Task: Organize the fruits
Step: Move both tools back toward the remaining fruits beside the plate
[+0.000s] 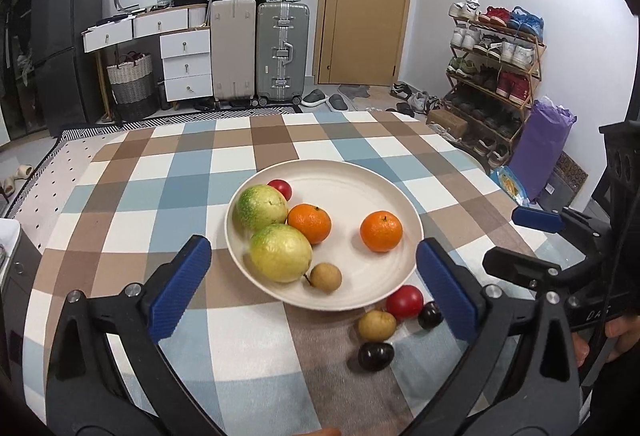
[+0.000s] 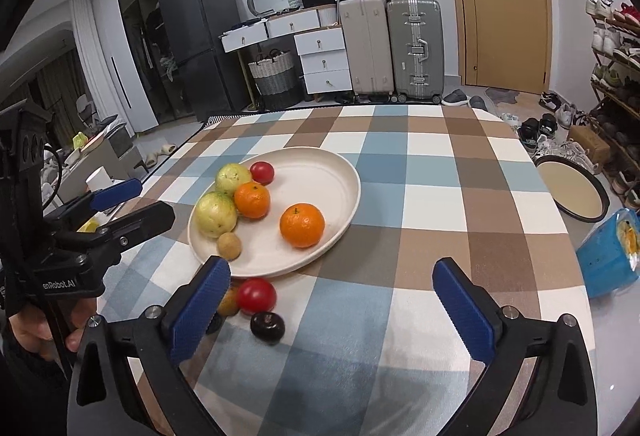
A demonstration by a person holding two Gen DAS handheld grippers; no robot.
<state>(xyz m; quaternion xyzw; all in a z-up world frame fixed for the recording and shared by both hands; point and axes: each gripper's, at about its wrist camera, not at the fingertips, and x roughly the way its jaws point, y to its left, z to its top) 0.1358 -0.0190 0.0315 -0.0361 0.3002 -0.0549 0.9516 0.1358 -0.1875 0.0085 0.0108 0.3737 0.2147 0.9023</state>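
Note:
A cream plate on the checked tablecloth holds two green guavas, two oranges, a small red fruit and a small tan fruit. Loose on the cloth by the plate's near rim lie a red fruit, a tan fruit, and two dark plums. My left gripper is open and empty above the plate's near edge. My right gripper is open and empty just right of the loose fruits.
A blue snack bag and a round dark tray sit at the table's right edge. Suitcases, drawers, a fridge and a shoe rack stand beyond the table.

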